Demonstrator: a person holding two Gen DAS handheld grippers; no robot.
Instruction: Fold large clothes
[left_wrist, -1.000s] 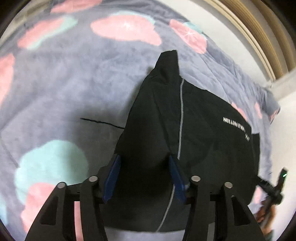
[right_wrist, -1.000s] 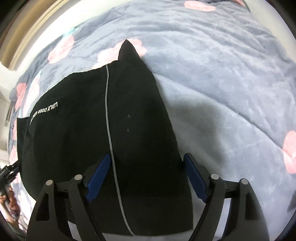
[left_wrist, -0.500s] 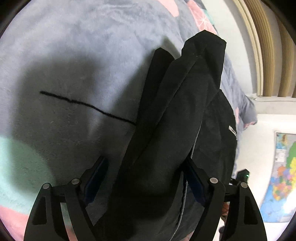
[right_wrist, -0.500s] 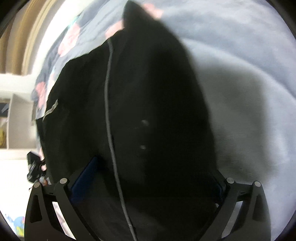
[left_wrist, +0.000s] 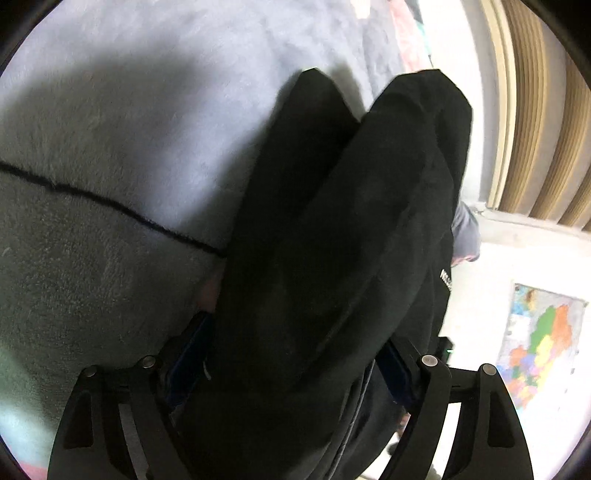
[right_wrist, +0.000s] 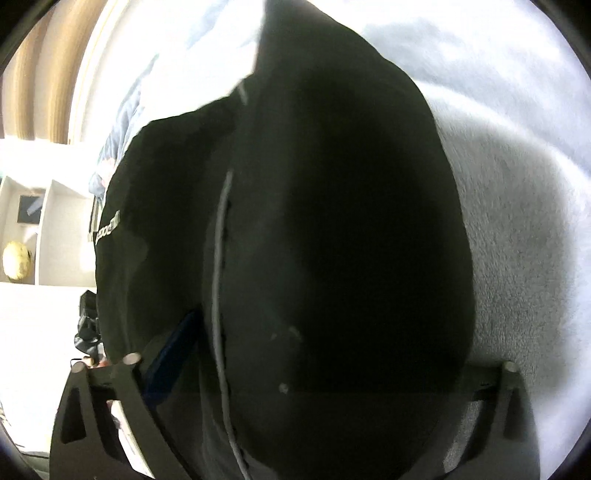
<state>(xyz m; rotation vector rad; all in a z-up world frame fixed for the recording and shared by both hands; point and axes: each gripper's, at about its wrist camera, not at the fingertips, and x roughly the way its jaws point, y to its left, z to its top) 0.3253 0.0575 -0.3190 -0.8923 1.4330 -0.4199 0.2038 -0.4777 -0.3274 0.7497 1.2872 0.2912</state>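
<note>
A large black garment (left_wrist: 332, 240) with a grey stripe and white lettering fills both wrist views; in the right wrist view (right_wrist: 332, 221) it bulges over the fingers. My left gripper (left_wrist: 295, 365) has its blue pads wide apart, with the bunched black cloth lying between and over them. My right gripper (right_wrist: 325, 369) also stands wide open; its left blue pad (right_wrist: 170, 354) shows and its right one is hidden behind the cloth. The garment rests on a grey plush blanket (left_wrist: 110, 129).
A thin black thread (left_wrist: 110, 203) lies across the blanket at left. Wooden slats (left_wrist: 535, 110) and a wall map (left_wrist: 535, 347) show at right in the left view. White shelves (right_wrist: 37, 221) show at left in the right view.
Both grippers have moved in low and close to the garment, so it now fills the views. The cloth has bunched up into a fold between the fingers. Both jaws have spread wider.
</note>
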